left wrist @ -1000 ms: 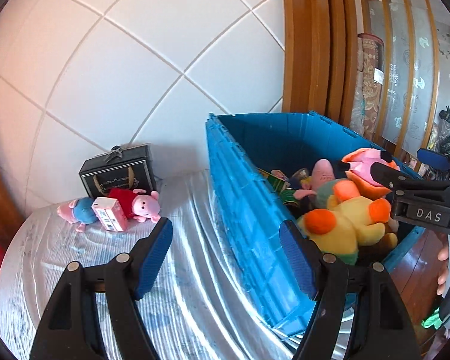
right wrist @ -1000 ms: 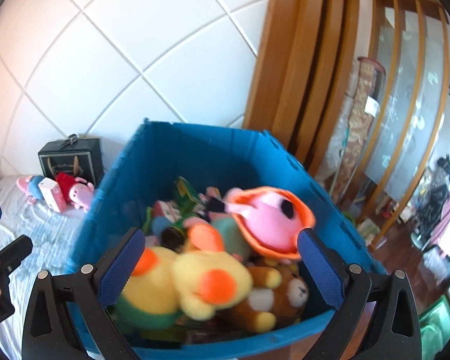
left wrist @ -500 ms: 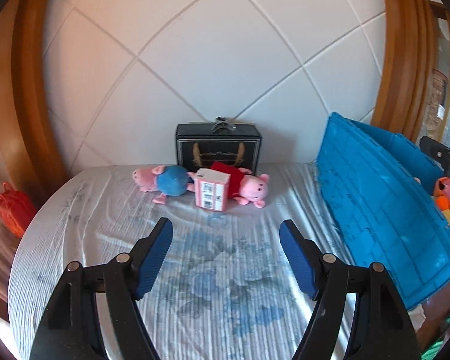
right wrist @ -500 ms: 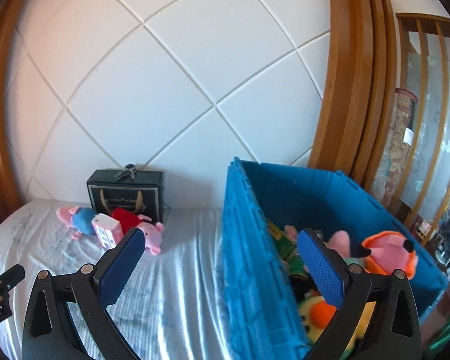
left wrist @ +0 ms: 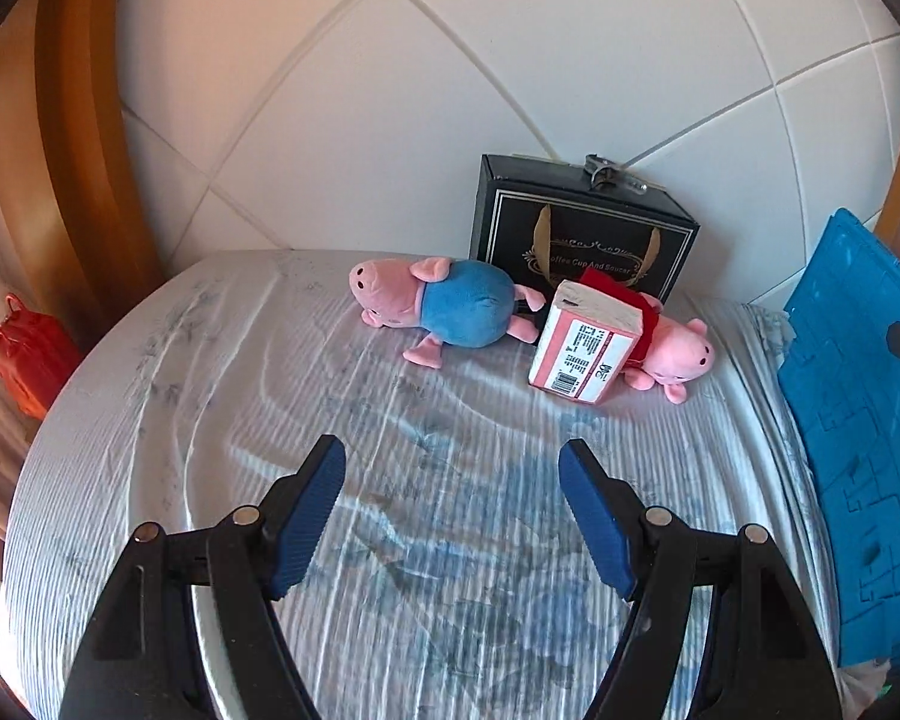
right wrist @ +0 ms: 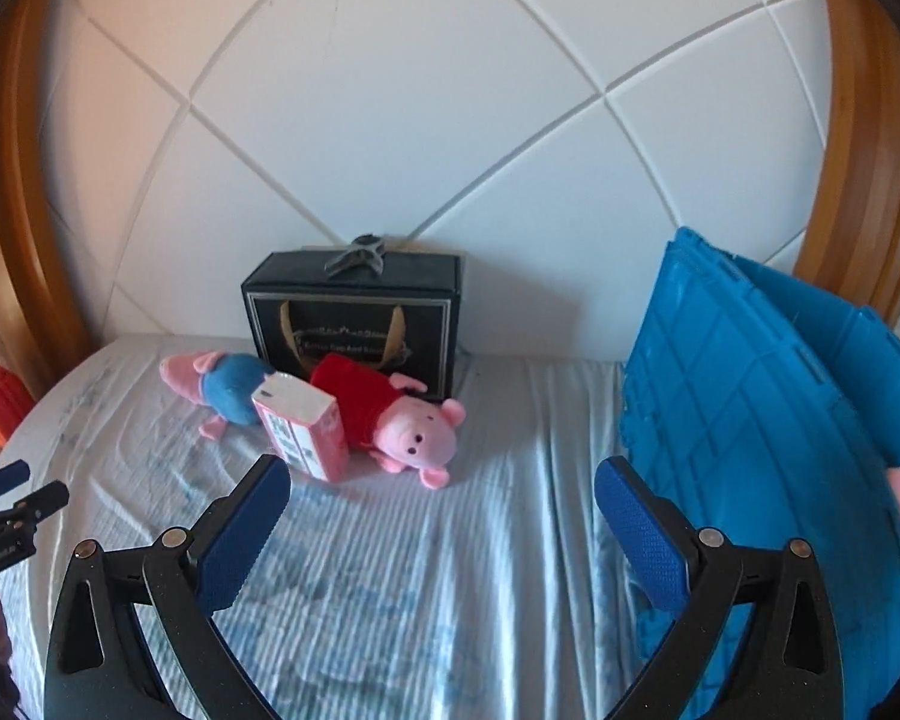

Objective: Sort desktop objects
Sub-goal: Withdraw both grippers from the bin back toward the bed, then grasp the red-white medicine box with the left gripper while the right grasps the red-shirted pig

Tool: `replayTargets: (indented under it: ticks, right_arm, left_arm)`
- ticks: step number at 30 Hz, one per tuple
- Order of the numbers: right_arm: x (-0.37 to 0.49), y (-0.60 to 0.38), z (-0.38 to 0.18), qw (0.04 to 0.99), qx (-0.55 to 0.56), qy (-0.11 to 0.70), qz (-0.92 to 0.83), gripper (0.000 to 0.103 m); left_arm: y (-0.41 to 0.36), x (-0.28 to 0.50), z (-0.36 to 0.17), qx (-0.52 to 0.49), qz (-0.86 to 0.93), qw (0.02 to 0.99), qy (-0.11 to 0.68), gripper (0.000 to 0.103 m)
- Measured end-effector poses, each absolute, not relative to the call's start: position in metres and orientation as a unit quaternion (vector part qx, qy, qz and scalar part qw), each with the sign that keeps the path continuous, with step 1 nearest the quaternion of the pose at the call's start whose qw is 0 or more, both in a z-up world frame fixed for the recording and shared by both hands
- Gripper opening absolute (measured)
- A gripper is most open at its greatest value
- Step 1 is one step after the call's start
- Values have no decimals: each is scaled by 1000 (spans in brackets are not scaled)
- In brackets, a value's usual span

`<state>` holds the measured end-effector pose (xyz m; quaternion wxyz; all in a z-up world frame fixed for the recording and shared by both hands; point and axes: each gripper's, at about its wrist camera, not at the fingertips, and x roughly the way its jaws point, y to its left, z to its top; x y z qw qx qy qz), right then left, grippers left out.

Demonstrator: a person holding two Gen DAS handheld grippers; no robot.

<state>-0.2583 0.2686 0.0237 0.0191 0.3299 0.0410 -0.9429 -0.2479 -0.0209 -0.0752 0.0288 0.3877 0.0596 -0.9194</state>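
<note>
Two pink pig plush toys lie on the striped sheet: one in blue point(left wrist: 459, 309) point(right wrist: 228, 387) and one in red point(left wrist: 669, 348) point(right wrist: 390, 411). A pink tissue pack point(left wrist: 585, 351) point(right wrist: 303, 426) leans against the red one. Behind them stands a black gift box point(left wrist: 582, 234) point(right wrist: 354, 318). My left gripper point(left wrist: 453, 507) hangs open and empty over the sheet, short of the toys. My right gripper point(right wrist: 441, 531) is open and empty too, with the red pig just beyond its fingers. The left gripper's tips show at the left edge of the right wrist view.
A blue plastic crate point(left wrist: 858, 420) point(right wrist: 768, 438) stands on the right, its wall close to my right gripper's right finger point(right wrist: 642, 534). A white quilted headboard point(right wrist: 426, 120) with a wooden frame rises behind. A red bag point(left wrist: 27, 354) sits beyond the sheet's left edge.
Both grippers swung left and down, away from the toy-filled crate and toward the two pigs and the tissue pack. The crate slid to the right edge of both views. Jaws stayed open.
</note>
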Motion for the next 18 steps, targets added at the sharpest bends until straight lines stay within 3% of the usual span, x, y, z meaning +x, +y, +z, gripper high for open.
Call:
replayTargets:
  ticks: [9, 14, 18]
  right_arm:
    - [-332, 295, -65, 3, 399, 33, -916, 103]
    - [-354, 323, -100, -6, 409, 11, -912, 103]
    - [-370, 343, -120, -10, 417, -4, -909, 103]
  left_arm:
    - [54, -343, -147, 410, -909, 28, 70, 73]
    - [122, -383, -181, 380, -918, 96, 54, 73]
    - [143, -421, -202, 375, -915, 125, 85, 73]
